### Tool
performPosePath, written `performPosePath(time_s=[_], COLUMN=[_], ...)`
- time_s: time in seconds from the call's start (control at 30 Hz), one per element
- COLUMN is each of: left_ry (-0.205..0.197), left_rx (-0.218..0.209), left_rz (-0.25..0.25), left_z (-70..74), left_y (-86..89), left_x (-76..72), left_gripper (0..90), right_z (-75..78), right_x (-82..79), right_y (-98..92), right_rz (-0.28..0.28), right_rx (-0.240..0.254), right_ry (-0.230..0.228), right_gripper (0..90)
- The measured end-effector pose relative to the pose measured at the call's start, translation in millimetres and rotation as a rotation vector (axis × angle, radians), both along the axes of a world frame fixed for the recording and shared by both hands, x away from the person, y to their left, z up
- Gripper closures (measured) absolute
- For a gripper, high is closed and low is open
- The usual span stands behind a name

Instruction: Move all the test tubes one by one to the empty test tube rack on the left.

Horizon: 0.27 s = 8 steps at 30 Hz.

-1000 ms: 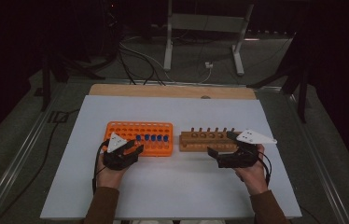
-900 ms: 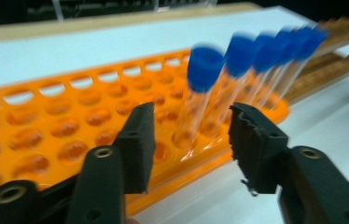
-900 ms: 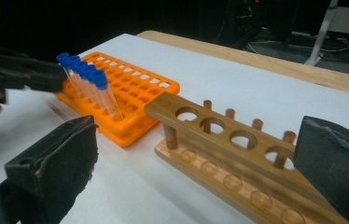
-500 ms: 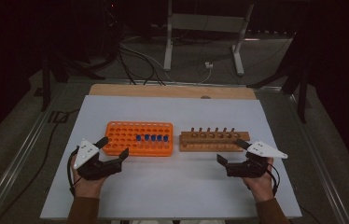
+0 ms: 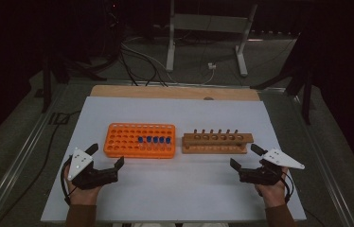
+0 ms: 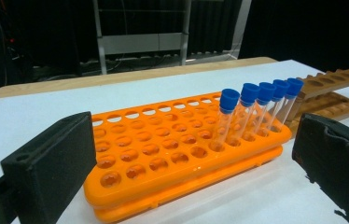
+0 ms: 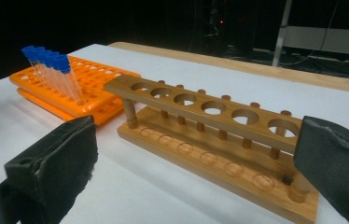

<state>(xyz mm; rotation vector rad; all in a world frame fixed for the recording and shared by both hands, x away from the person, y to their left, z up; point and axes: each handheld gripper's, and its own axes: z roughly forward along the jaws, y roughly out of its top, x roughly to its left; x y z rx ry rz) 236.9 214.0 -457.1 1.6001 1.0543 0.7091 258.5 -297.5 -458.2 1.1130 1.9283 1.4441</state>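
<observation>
- Blue-capped tubes (image 5: pixel 154 140), five in a row, stand upright in the near right part of the orange rack (image 5: pixel 123 142), left of centre on the white table (image 5: pixel 175 194).
- Wooden rack (image 5: pixel 216 142) sits just right of the orange one, close beside it; its six holes are empty.
- Left gripper (image 5: pixel 105 163) rests near and left of the orange rack, its jaws having just been opening, now wide apart with nothing between them.
- Right gripper (image 5: pixel 243 158) sits near and right of the wooden rack, jaws spread wide, released, holding nothing.
- Judged step: both hands are drawn off with no tube gripped; moving tubes across to the wooden rack looks the likely work.
- Next move would need a jaw pair brought around one tube below its cap.
- Open table lies all along the near side; the table's left and right edges are close by the hands.
</observation>
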Motion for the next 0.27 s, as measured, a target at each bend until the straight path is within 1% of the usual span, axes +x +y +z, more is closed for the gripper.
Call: performPosePath(time_s=[0.17, 0.27], left_ry=[-0.004, -0.004], left_rx=[-0.017, -0.028], left_rz=[0.022, 0.027], left_z=[-1.5, -1.9], left_y=[5.5, 7.0], left_x=[-0.8, -1.4], left_gripper=[0.7, 0.7], right_z=[-2.3, -3.9], right_x=[-2.5, -2.4], right_y=[-2.2, -1.7], right_rz=[-0.009, -0.012], right_rx=[0.004, -0.003], right_ry=[-0.002, 0.003], right_gripper=[0.2, 0.2])
